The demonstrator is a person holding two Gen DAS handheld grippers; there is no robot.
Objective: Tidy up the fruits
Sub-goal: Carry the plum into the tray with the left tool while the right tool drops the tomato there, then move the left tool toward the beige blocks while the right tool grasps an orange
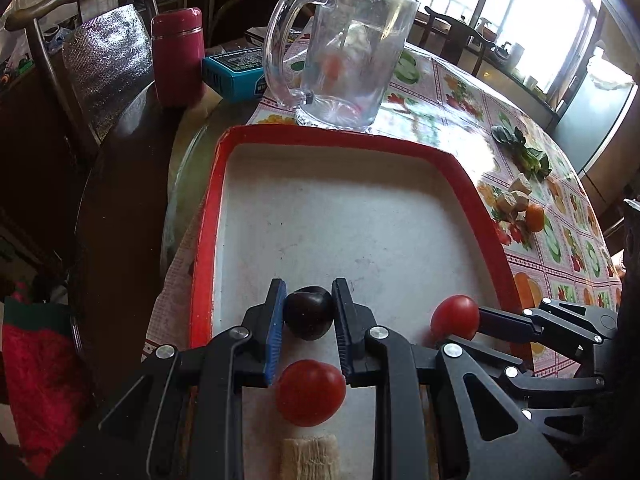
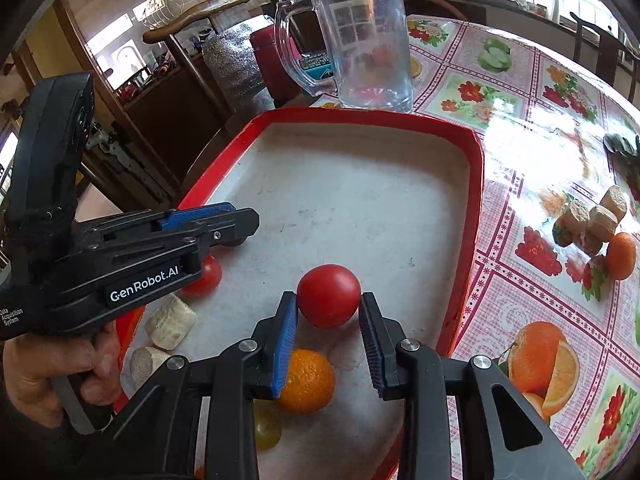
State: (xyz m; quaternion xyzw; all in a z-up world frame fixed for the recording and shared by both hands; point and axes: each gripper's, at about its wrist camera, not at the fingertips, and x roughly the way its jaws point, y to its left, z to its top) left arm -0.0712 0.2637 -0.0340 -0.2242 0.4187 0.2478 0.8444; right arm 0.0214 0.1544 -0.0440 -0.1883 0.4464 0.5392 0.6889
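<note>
A red-rimmed white tray (image 1: 208,240) (image 2: 476,200) lies on the table. My left gripper (image 1: 309,300) is shut on a dark plum (image 1: 309,312) just above the tray floor. A red tomato (image 1: 310,392) lies beneath it. My right gripper (image 2: 329,312) is shut on another red tomato (image 2: 329,295) (image 1: 455,317) over the tray; it shows at the right of the left wrist view (image 1: 476,322). An orange (image 2: 308,380) and a yellow-green fruit (image 2: 266,426) lie in the tray under it. The left gripper shows at the left of the right wrist view (image 2: 236,220), with a tomato (image 2: 208,276) beneath.
A clear glass mug (image 1: 344,56) (image 2: 360,40) stands behind the tray. A red flask (image 1: 176,56) and blue box (image 1: 232,74) stand at the far left. An orange (image 2: 621,255), cork-like pieces (image 2: 592,220) and greens (image 1: 520,152) lie on the tablecloth to the right. Cork pieces (image 2: 170,322) lie in the tray.
</note>
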